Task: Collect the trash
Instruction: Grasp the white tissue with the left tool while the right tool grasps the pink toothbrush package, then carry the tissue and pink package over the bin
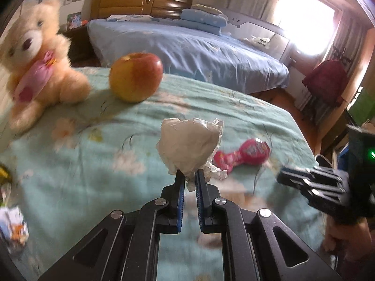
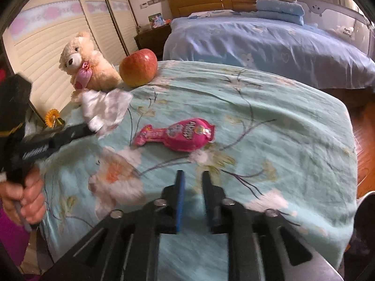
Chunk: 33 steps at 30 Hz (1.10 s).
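Left gripper (image 1: pixel 189 175): jaws clenched on a crumpled tissue (image 1: pixel 190 146), which is held raised above the bed (image 1: pixel 82 164). A further scrap of white paper (image 1: pixel 216 172) is seen just right of the jaws; whether it belongs to the held tissue cannot be told.

Right gripper (image 2: pixel 192 175): jaws released, a gap visible between the fingers (image 2: pixel 180 187), nothing held. It is positioned over the near part of the teal floral bedspread.

A pink wrapper (image 2: pixel 178 134) lies flat on the bed, just beyond the right gripper and right of the tissue, well apart from the far items.

At the near left edge of the left view, small packets (image 1: pixel 13 229) are seen, blurred.

Farther on, an apple (image 1: pixel 136 77) rests upright on the bed, with a teddy (image 1: pixel 37 53) seated close by on its left.

Beyond, a second bed (image 2: pixel 269 39) with blue bedding is seen, folded pillows (image 2: pixel 279 9) stacked at its far end.
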Available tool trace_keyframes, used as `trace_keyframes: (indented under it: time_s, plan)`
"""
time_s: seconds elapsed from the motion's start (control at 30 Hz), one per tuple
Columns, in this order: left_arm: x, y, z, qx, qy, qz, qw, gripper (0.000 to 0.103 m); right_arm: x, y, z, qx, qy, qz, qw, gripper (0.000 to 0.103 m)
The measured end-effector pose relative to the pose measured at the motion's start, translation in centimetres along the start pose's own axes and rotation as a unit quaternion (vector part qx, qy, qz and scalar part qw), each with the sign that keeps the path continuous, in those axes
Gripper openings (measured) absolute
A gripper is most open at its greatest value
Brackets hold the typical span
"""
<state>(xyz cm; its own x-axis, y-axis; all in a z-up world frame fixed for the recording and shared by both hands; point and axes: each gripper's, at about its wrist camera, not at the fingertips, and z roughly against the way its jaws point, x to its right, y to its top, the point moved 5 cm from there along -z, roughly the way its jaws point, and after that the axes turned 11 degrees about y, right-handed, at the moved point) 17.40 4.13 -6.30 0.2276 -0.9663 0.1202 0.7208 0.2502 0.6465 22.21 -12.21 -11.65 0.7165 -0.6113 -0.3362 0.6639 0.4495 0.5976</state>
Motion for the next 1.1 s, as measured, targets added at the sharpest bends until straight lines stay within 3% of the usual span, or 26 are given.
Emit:
trace_keyframes:
  time_s: [0.13, 0.27, 0.4, 0.43, 0.5, 0.57, 0.77, 0.87, 0.97, 1.1]
  plan:
    - [-0.7, -1.5, 0.7, -0.014, -0.007, 0.008, 0.9998, 0.008, 0.1, 0.6, -1.7, -0.015, -0.02, -0.006, 1.0, 0.019]
    - [-0.7, -2.3, 1.2, -0.018, -0.009, 0.013, 0.9997, 0.008, 2.1, 3.0, -2.5, 0.021, -0.064, -0.05, 0.997, 0.023]
    - [-1.2, -2.3, 1.8, -0.016, -0.007, 0.015, 0.9997, 0.008, 2.2, 2.9, -1.8, 0.04, -0.047, -0.084, 0.995, 0.023]
    - [-1.4, -2.4, 1.9, -0.016, -0.008, 0.016, 0.9997, 0.008, 1.9, 2.7, -1.6, 0.042, -0.042, -0.086, 0.994, 0.026]
    - [-1.8, -2.5, 1.9, -0.017, -0.005, 0.02, 0.9996, 0.008, 1.4, 2.3, -1.4, 0.05, -0.026, -0.101, 0.993, 0.047]
    - [-2.2, -2.7, 1.6, -0.017, -0.001, 0.027, 0.9995, 0.008, 0.7, 2.4, -1.2, 0.063, -0.024, -0.108, 0.992, 0.058]
    - [-2.6, -3.1, 1.8, -0.017, -0.003, 0.041, 0.999, 0.008, -0.7, 3.5, -4.1, 0.057, -0.06, -0.105, 0.991, 0.066]
    - [-2.6, -3.2, 1.7, -0.018, -0.004, 0.046, 0.9988, 0.008, -0.7, 4.0, -4.9, 0.055, -0.086, -0.096, 0.99, 0.064]
    - [-2.4, -3.2, 1.7, -0.017, -0.005, 0.045, 0.9988, 0.008, -0.5, 3.8, -4.7, 0.052, -0.091, -0.092, 0.99, 0.035]
    - [-1.4, -3.2, 1.8, -0.019, -0.012, 0.038, 0.999, 0.008, -0.3, 2.8, -3.4, 0.056, -0.069, -0.098, 0.991, 0.024]
